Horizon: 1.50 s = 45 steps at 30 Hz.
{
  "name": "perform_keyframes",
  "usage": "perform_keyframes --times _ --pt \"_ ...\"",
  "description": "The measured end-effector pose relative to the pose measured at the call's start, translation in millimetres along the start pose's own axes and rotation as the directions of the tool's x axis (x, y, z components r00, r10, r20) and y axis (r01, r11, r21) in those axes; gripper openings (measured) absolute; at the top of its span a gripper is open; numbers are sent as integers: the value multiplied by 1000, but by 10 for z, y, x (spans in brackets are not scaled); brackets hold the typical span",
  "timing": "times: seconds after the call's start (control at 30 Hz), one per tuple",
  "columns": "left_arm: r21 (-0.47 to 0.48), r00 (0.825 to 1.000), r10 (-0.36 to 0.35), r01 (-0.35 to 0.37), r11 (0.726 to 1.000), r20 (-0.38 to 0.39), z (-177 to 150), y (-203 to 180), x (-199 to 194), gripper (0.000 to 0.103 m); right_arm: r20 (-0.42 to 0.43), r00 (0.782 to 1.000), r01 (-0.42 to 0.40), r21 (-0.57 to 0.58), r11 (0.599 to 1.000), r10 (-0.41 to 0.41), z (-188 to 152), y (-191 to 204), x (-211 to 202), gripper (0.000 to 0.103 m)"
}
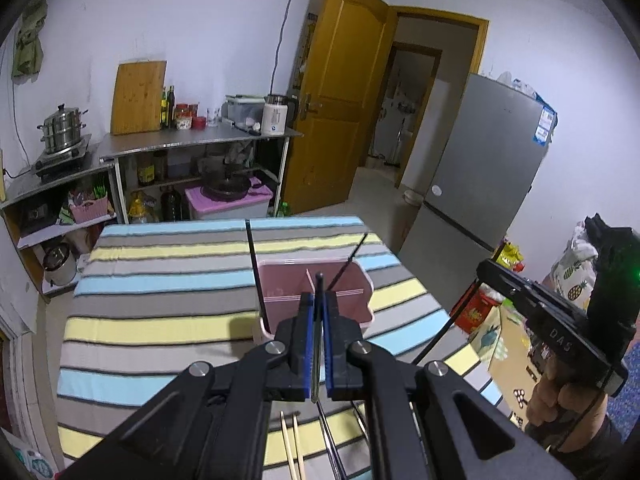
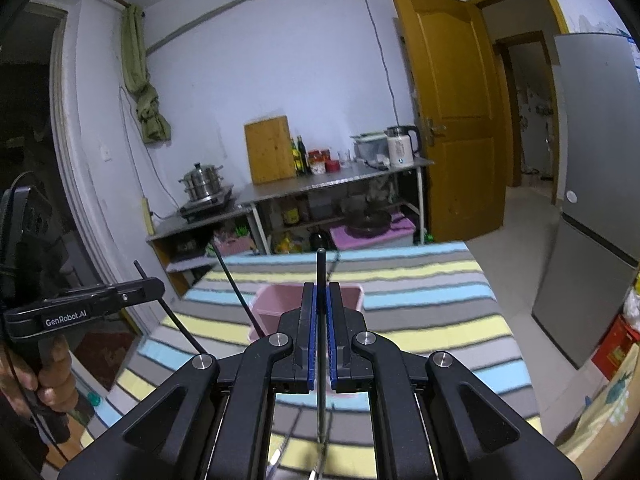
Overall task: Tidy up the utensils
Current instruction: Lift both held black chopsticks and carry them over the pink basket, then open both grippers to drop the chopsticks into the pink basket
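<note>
Two grippers hang over a table under a striped cloth (image 1: 160,308) of blue, grey, yellow and white bands. A pink organizer box (image 1: 316,300) with an inner divider stands on the cloth, toward its far right part in the left wrist view; one black chopstick (image 1: 254,264) rises along its left edge and another leans out from the right side.

The left gripper (image 1: 319,316) has its blue-padded jaws pressed onto a dark slim utensil (image 1: 319,320) that pokes out just above the box. The right gripper (image 2: 320,320) likewise pinches a thin dark stick (image 2: 321,276) between its pads, its tip held up before the box (image 2: 276,304).

Behind the table, a steel counter (image 2: 320,188) carries a wooden cutting board (image 2: 270,154), bottles, jars and a white kettle (image 2: 400,148); a steamer pot (image 2: 200,184) sits on a stove at its left. An open yellow-brown door (image 2: 452,116) and a grey fridge (image 2: 596,200) stand to the right, and an air conditioner is mounted high on the wall.

Both grippers' bodies hide the near part of the table. A pair of pale wooden chopsticks (image 1: 292,444) shows only in part between the left gripper's arms, beside thin metal handles. What kind of utensil each gripper holds cannot be told, since the lower ends are cut off or blurred.
</note>
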<state>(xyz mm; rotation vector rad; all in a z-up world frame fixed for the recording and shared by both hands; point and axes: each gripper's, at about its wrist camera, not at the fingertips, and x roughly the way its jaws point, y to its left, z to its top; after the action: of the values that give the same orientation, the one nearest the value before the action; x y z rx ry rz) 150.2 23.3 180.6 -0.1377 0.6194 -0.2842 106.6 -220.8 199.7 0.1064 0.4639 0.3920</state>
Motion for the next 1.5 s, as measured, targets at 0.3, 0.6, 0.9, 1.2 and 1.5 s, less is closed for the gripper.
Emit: perform_keyframes --times 0.3,0.6,0.9,1.2,1.5 --pt "-12 998 -8 9 1000 68 401 7 -127 5 71 997 -29 22 999 27 355 86 170 4" --pt "-22 994 0 3 1000 105 633 101 -18 5 113 993 -34 65 997 27 488 72 387 4" --pt "-44 995 25 -21 999 101 599 234 173 5 117 993 -36 75 997 27 501 90 552 4" --pt "-61 998 27 -23 998 57 496 327 374 5 56 998 -23 63 998 19 361 142 805 4" --pt "-100 999 29 -33 994 -39 228 488 662 5 -59 998 -7 67 998 11 42 114 1072 4"
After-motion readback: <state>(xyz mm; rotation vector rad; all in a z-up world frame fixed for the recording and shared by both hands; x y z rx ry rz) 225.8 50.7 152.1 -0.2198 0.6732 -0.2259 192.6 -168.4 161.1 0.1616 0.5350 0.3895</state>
